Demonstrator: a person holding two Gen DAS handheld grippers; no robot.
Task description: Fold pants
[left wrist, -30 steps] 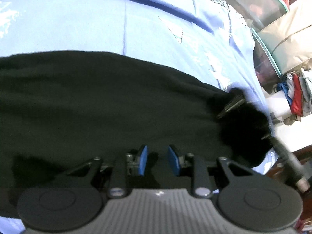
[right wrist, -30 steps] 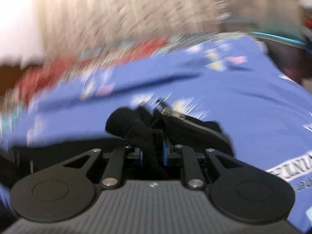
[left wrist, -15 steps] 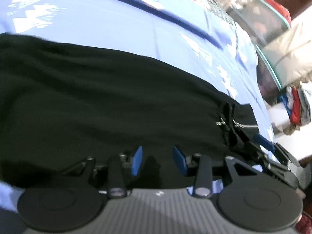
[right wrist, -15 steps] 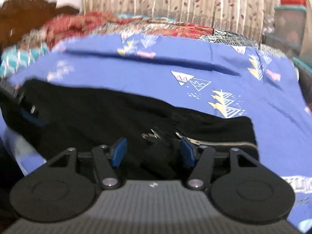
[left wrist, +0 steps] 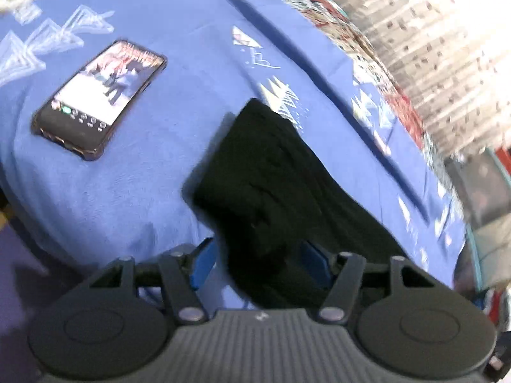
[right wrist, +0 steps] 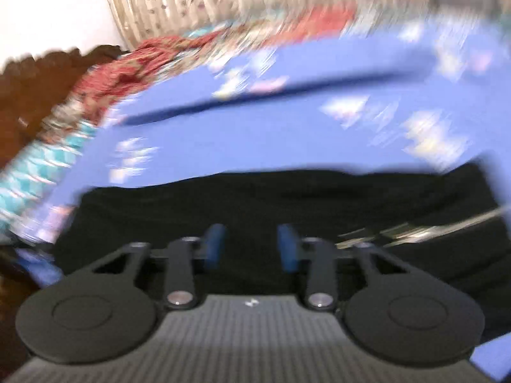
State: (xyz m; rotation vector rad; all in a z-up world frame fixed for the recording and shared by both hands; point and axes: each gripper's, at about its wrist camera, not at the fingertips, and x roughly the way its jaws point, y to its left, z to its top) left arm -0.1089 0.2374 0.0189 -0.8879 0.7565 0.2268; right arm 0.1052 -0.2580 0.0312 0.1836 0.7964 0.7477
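Now the black pants [left wrist: 281, 191] are seen lying as a long folded band on the blue bedsheet [left wrist: 134, 191], running in the left wrist view from the twelve o'clock end near the white triangle prints down toward five o'clock. A second ago the left gripper [left wrist: 258, 263] looked across the broad middle of the cloth; since then it has been swung to the leg-end, where a phone [left wrist: 99, 99] is now seen at ten o'clock, well apart from the pants. Its jaws are opening, with the cloth edge bunched between the blue pads [left wrist: 204, 261] but not pressed by them, so the garment is judged released on that side.

The right gripper [right wrist: 252, 247] held a bunch of the waistband a second ago; that fabric has been let go. Its jaws are closing, though a clear gap is seen and nothing is clamped. The zipper [right wrist: 415, 228] lies at three o'clock of it, on the flat cloth.

The lengthwise fold is judged finished; a cross fold, leg-end toward waist, appears to be next.
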